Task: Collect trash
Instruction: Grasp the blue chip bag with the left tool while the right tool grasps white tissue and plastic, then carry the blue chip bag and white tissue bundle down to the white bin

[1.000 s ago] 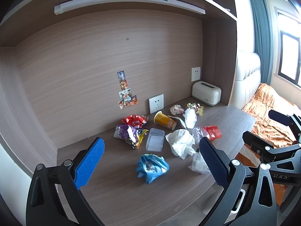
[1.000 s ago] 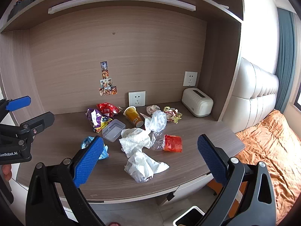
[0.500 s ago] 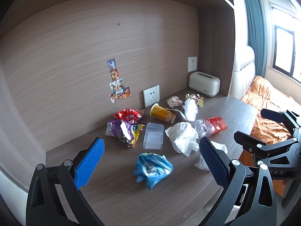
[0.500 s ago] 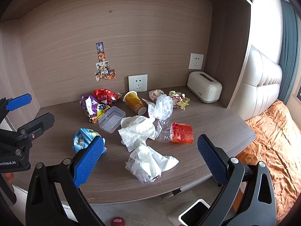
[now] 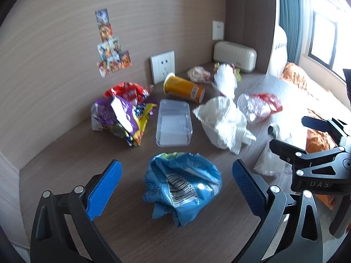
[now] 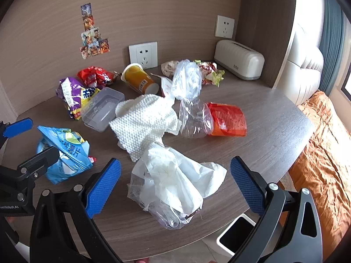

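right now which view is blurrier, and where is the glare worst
Left wrist view is blurrier: the purple snack bag and white paper towel smear, with window glare washing out the right side. Right wrist view is sharper; the paper towel weave shows, though the bed side is bright.

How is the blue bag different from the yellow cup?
The blue bag is soft and crumpled; the yellow cup keeps its stiff round shape. The bag lies near the desk's front edge, between the open left gripper's fingers; the cup lies at the back by the wall socket. The bag shows a barcode; the cup is plain yellow with a small label. Both lie on the desk, and neither is gripped.
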A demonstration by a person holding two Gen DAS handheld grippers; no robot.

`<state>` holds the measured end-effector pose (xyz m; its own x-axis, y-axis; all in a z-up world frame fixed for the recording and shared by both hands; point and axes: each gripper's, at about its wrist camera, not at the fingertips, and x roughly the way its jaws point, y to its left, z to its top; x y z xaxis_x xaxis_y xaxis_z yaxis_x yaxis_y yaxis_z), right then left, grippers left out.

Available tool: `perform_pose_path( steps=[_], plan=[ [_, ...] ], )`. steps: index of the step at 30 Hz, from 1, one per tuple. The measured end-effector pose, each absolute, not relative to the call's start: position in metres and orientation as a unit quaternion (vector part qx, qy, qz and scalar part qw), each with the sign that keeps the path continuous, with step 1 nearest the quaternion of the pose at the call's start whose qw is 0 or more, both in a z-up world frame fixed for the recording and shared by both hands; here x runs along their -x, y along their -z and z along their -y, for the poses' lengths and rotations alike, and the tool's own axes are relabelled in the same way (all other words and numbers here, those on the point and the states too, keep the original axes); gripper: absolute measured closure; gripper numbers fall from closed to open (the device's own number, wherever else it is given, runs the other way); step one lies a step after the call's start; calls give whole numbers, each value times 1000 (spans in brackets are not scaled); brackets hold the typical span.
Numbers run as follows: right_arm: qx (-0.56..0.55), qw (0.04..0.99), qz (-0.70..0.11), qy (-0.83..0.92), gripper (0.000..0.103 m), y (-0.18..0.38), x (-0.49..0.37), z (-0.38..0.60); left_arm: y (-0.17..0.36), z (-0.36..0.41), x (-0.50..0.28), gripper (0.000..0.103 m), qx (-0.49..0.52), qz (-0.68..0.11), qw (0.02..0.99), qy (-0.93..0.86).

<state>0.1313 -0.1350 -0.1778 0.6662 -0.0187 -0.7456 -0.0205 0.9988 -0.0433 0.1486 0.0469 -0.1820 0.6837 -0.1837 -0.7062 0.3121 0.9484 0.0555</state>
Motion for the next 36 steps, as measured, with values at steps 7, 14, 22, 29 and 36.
perform_pose_path(
  steps=[7, 14, 22, 29, 36],
  plan=[
    [8, 905, -426, 25, 3, 203, -140, 140, 210, -43, -160, 5, -94, -399, 895, 174],
    [-1, 907, -420, 14, 36, 208, -141, 135, 219, -40, -160, 23, -93, -401, 886, 213],
    [-21, 914, -405, 7, 47, 192, -134, 140, 205, -35, -158, 27, -87, -390, 887, 231],
    [-36, 928, -369, 30, 47, 154, -102, 169, 169, -4, -139, 27, -106, -348, 895, 257],
    [-51, 933, -348, 74, 47, 138, -48, 237, 165, 81, -103, 27, -129, -330, 880, 317]
  ],
)
